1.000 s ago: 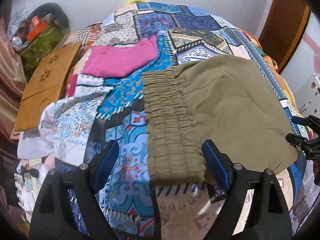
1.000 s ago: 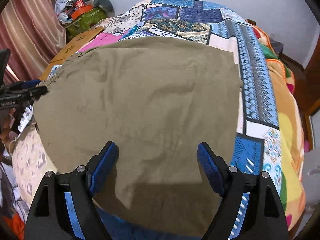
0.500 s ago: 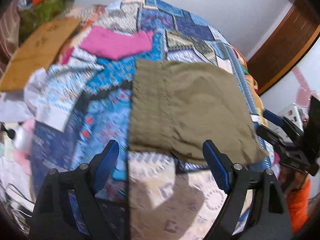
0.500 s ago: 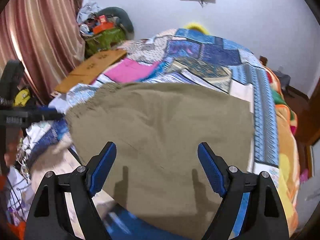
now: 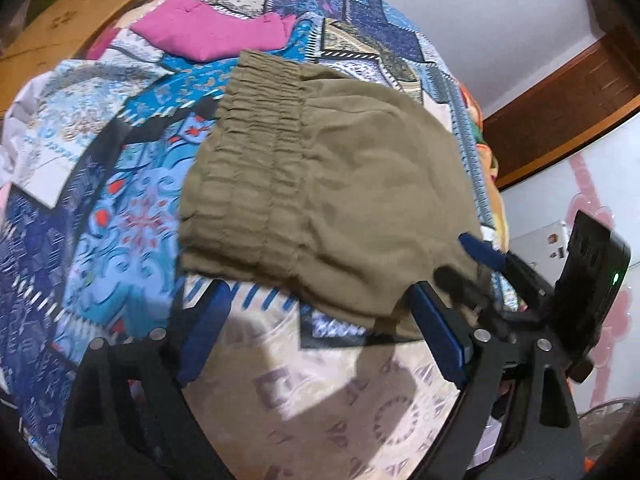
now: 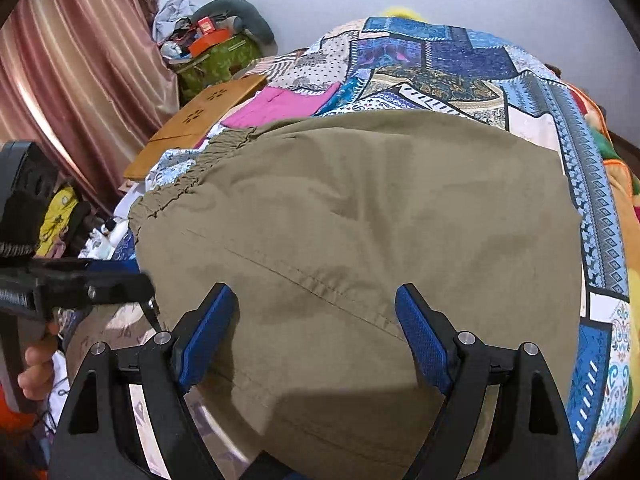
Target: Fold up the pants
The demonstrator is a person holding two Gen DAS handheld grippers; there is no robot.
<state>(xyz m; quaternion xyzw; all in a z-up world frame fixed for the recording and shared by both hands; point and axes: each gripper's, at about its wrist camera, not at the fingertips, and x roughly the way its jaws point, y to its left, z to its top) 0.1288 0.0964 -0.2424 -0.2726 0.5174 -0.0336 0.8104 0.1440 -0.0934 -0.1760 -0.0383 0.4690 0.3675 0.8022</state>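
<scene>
Patchwork bedspread (image 5: 120,208) carrying the olive pants (image 6: 360,220), folded at its near edge. Left gripper (image 5: 320,340) and right gripper (image 6: 316,336) are held wide, empty; near hem should be gripped squarely, layers aligned.

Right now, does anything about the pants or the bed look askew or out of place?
Nothing is damaged or spilled. The olive pants lie folded and fairly flat on the patchwork bedspread, but their near edge overhangs the mattress edge. Both the left gripper and the right gripper are open.
</scene>
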